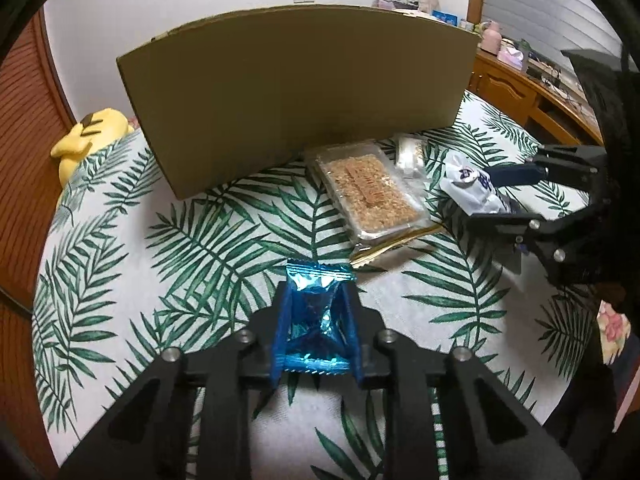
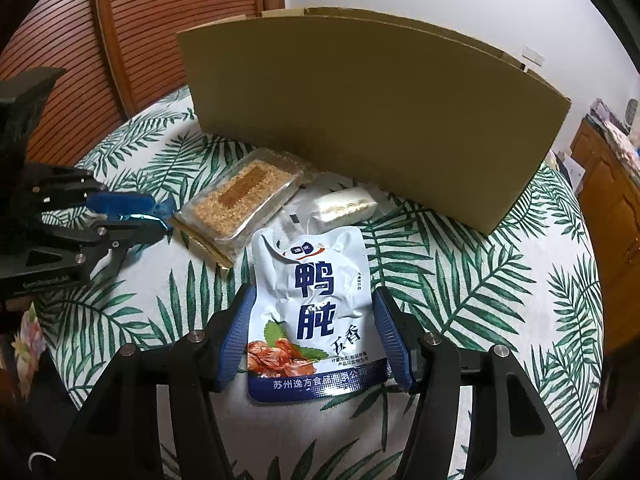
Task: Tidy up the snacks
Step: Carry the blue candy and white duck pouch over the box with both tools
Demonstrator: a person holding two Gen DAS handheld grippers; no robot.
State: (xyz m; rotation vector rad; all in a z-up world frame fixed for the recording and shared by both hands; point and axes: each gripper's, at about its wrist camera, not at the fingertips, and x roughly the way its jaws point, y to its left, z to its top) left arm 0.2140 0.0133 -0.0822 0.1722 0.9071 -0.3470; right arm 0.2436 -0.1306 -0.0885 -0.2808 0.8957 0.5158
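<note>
My left gripper (image 1: 318,300) is shut on a small shiny blue snack packet (image 1: 318,312), held above the leaf-print table; it also shows in the right wrist view (image 2: 128,208). My right gripper (image 2: 314,300) is shut on a white pouch with blue characters (image 2: 316,312), also seen in the left wrist view (image 1: 474,188). A clear pack of crumbly brown cake (image 1: 370,188) (image 2: 244,196) lies on the table between the grippers. A small white wrapped snack (image 2: 344,206) (image 1: 408,154) lies behind it. A tall cardboard box (image 1: 296,92) (image 2: 376,120) stands at the back.
The round table has a green leaf-print cloth (image 1: 160,260) (image 2: 500,300). A yellow plush toy (image 1: 88,136) sits at its far left edge. A wooden cabinet with clutter (image 1: 532,84) stands at the right. A slatted wooden door (image 2: 160,20) is behind.
</note>
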